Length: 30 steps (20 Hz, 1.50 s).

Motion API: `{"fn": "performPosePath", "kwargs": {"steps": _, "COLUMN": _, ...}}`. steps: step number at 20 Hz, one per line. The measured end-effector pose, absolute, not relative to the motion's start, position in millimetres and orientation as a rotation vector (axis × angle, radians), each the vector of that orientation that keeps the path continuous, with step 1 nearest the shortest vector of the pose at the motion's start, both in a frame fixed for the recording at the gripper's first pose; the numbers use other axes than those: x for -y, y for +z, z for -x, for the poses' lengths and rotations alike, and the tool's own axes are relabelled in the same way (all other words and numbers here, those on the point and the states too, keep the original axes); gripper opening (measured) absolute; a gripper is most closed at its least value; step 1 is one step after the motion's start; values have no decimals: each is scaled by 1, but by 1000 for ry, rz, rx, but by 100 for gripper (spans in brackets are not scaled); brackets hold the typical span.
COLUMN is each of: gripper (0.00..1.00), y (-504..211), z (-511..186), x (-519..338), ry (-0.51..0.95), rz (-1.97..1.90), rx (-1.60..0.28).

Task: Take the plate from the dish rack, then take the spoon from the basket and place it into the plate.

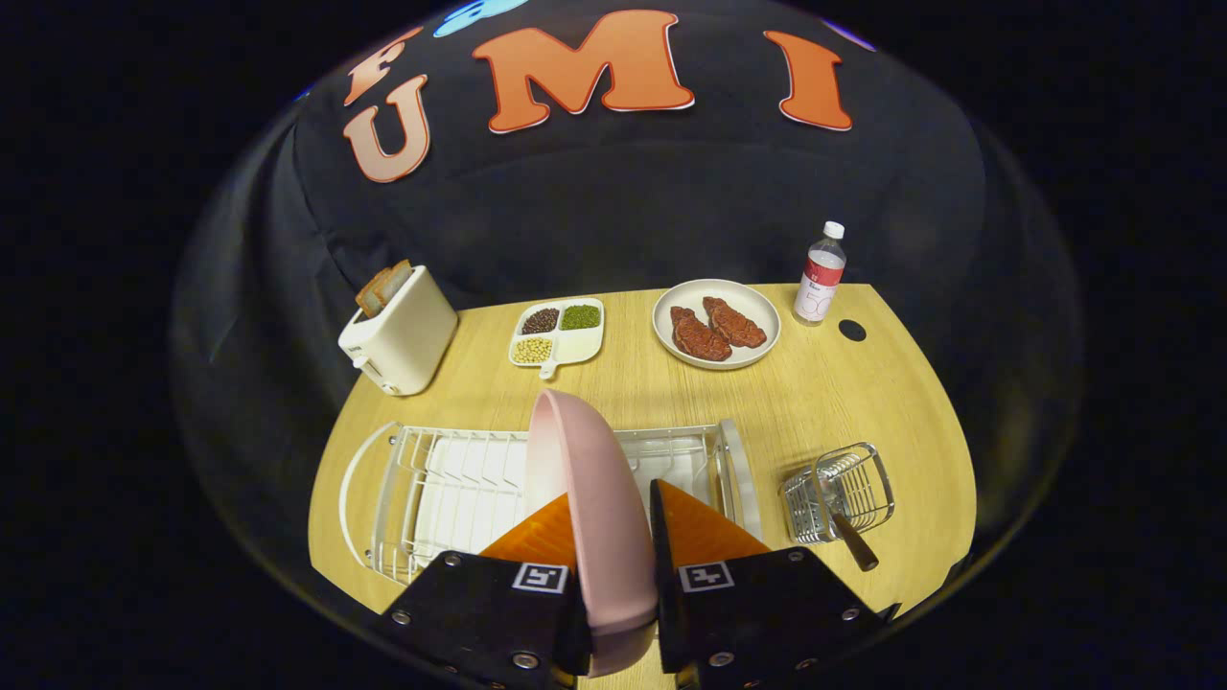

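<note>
A pink plate point(587, 479) stands on edge between my fingers, and my gripper point(613, 537) is shut on its rim. It is held over the white wire dish rack point(451, 484), which lies on the wooden table just beyond the fingers. To the right of the rack stands a small wire basket point(844, 491) with a spoon point(845, 532) in it; the spoon's brown handle sticks out toward me.
At the back of the table are a white toaster point(401, 331) with bread, a divided dish of beans point(559, 331), a white plate with two steaks point(716, 324) and a water bottle point(821, 273). A dark hole point(851, 330) marks the tabletop near the bottle.
</note>
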<state>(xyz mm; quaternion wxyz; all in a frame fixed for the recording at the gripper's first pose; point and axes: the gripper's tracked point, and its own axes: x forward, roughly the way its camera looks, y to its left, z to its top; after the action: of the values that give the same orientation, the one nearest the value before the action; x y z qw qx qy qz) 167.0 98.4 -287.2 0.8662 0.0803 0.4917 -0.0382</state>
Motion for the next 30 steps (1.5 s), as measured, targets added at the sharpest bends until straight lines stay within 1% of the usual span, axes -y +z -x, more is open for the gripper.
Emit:
{"fn": "performPosePath", "kwargs": {"steps": 2, "gripper": 28, "y": -274, "z": -165, "x": -86, "ry": -88, "rz": -168, "rx": -989}}
{"fn": "performPosePath", "kwargs": {"steps": 5, "gripper": 28, "y": -256, "z": -147, "x": -80, "ry": -63, "rz": -199, "rx": -963}}
{"fn": "performPosePath", "kwargs": {"steps": 11, "gripper": 28, "y": -249, "z": -85, "x": -94, "ry": 37, "rz": -307, "rx": -971}}
{"fn": "performPosePath", "kwargs": {"steps": 21, "gripper": 28, "y": -261, "z": -3, "x": -87, "ry": 108, "rz": -308, "rx": -986}}
{"fn": "performPosePath", "kwargs": {"steps": 30, "gripper": 28, "y": -299, "z": 57, "x": -92, "ry": 146, "rz": -336, "rx": -1075}}
